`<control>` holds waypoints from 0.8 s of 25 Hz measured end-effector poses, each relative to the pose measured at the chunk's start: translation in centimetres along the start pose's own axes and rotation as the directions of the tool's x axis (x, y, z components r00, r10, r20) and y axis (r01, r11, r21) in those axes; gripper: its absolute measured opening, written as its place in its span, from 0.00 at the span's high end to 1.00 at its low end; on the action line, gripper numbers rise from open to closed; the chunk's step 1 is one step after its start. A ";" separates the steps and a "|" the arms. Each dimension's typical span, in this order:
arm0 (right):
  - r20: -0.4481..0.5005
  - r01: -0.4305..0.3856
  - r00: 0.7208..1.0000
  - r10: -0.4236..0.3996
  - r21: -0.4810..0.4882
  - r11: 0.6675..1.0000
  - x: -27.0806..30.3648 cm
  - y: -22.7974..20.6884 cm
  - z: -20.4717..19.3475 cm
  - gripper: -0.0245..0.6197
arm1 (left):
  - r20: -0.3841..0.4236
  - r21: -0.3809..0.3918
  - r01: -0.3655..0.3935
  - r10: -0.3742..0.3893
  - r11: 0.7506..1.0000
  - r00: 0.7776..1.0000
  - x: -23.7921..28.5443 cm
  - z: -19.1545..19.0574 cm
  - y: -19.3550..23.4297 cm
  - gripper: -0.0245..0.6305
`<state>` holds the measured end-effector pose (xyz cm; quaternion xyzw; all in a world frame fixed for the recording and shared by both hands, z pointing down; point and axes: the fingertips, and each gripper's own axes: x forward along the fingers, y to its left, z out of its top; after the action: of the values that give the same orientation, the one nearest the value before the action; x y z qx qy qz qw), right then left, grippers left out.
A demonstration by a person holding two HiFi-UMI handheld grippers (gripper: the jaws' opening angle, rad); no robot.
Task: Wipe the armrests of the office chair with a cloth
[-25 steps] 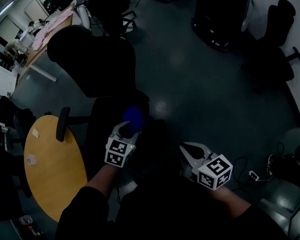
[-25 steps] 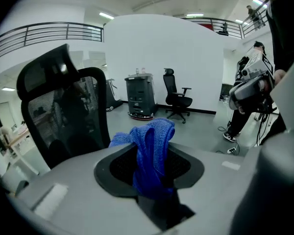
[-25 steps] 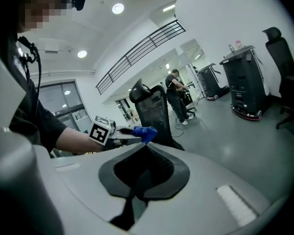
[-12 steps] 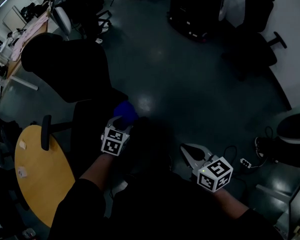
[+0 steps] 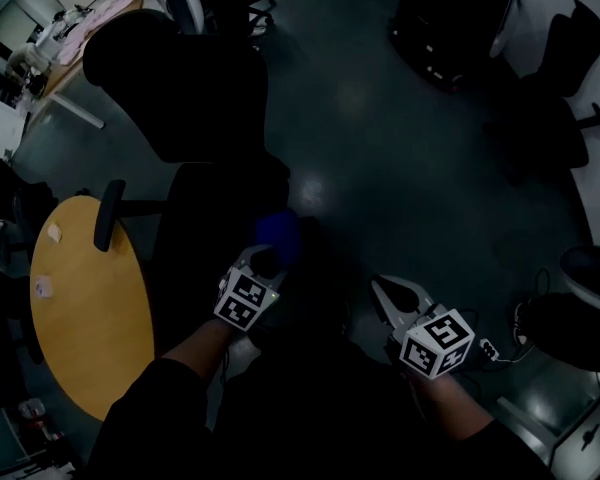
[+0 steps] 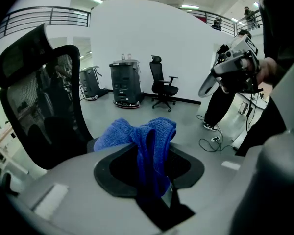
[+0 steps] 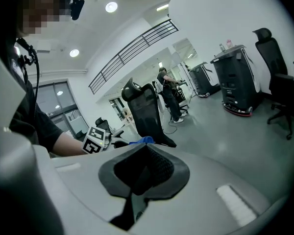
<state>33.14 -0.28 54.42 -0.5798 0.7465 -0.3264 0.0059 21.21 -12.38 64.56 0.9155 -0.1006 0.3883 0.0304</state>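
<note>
Floor (image 5: 380, 148), glossy grey, surrounds office chair (image 5: 180, 78) — left gripper (image 5: 265, 259) clamps blue cloth (image 5: 277, 232), right gripper (image 5: 380, 286) closed, empty.

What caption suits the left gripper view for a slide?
Left gripper shut on a bunched blue cloth, black office chair close at its left.
</note>
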 end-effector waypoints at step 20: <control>-0.059 -0.100 0.994 0.092 -0.161 0.982 4.5 11.2 -2.4 0.95 | 0.066 -0.002 0.073 -0.073 0.997 0.995 -8.0 -8.8 -8.1 0.72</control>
<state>21.05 -1.71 52.44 -0.5330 0.7978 -0.2781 -0.0452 11.22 -2.03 65.15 0.9308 -0.0688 0.3565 0.0432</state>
